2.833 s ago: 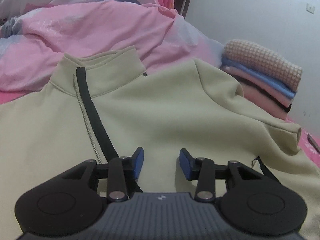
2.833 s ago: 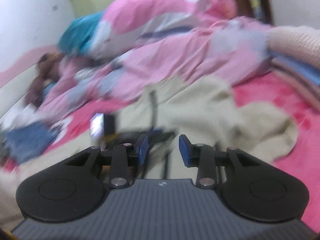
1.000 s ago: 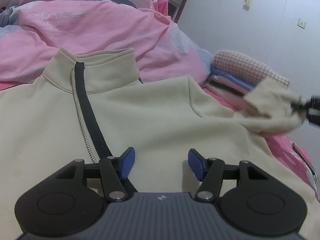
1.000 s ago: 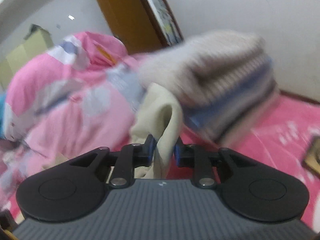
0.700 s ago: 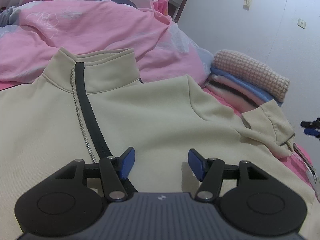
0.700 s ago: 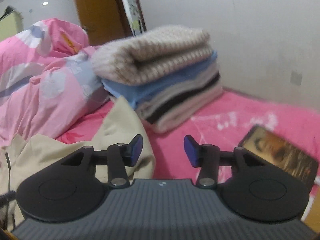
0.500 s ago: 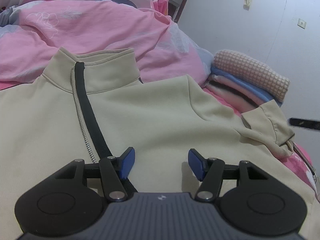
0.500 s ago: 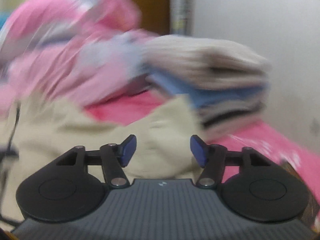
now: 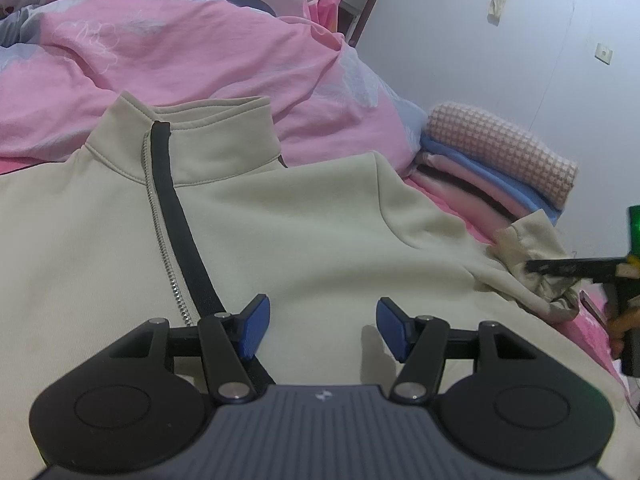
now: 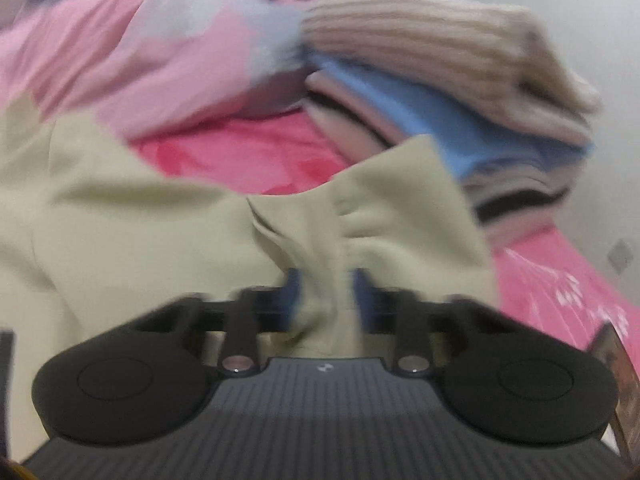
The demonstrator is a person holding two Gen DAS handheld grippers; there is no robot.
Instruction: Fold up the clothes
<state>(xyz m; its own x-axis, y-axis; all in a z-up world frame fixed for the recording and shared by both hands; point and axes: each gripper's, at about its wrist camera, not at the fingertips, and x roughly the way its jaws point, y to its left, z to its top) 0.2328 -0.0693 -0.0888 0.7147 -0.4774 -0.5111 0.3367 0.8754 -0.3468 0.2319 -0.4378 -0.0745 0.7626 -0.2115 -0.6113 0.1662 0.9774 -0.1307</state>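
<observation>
Since a second ago my right gripper (image 10: 322, 300) has let the sleeve cuff (image 10: 320, 280) drop, swung back down onto it and just snapped its jaws closed, so the beige cloth is now bunched between the blue pads and pinched there, though that view is blurred. From my left camera I see the right tool as a dark bar coming in from the far right edge, its tip on the crumpled cuff (image 9: 528, 252), with part of a hand (image 9: 620, 326) behind it. My left gripper (image 9: 318, 326) has not shifted: its jaws stand apart with nothing between them, hovering over the chest of the beige sweatshirt (image 9: 300, 220), and I cannot tell whether the pads touch the cloth. That sweatshirt lies spread flat directly ahead of and beneath the left tool, collar (image 9: 192, 140) farthest from me, with the zipper and its black strip (image 9: 180, 224) running from the collar down to just left of the left finger. Its sleeve stretches away to the right of the left tool. Beyond the collar sits a rumpled pink quilt (image 9: 180, 52). Ahead of the right tool, just past the cuff, a stack of folded clothes (image 10: 460, 92) rests on the pink sheet (image 10: 248, 156) against the wall.
</observation>
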